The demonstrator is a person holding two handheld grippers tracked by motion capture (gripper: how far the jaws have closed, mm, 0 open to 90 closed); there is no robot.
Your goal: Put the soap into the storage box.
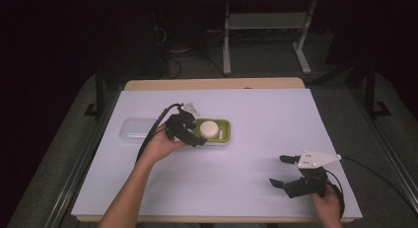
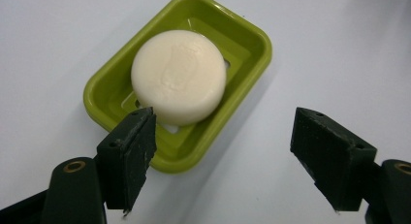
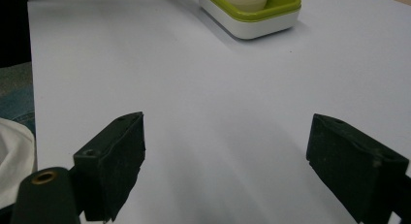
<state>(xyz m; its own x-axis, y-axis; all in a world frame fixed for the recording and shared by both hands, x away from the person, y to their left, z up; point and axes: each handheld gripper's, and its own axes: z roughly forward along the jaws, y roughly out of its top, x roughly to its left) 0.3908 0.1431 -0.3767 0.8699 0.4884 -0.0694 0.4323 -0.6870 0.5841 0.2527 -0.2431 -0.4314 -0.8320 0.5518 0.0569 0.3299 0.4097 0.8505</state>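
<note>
Soap (image 2: pixel 178 76) in dish (image 2: pixel 242 83); left gripper (image 2: pixel 223 161) spread at rim.

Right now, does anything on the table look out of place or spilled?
Nothing stands out. The soap lies inside the green dish, the clear lid lies flat beside it, and nothing is spilled on the table.

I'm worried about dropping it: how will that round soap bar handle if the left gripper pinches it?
The soap bar looks smooth and domed, so it may slip between the jaws of the open left gripper. It seems rigid. Lying flat in the green dish, it probably won't roll.
</note>
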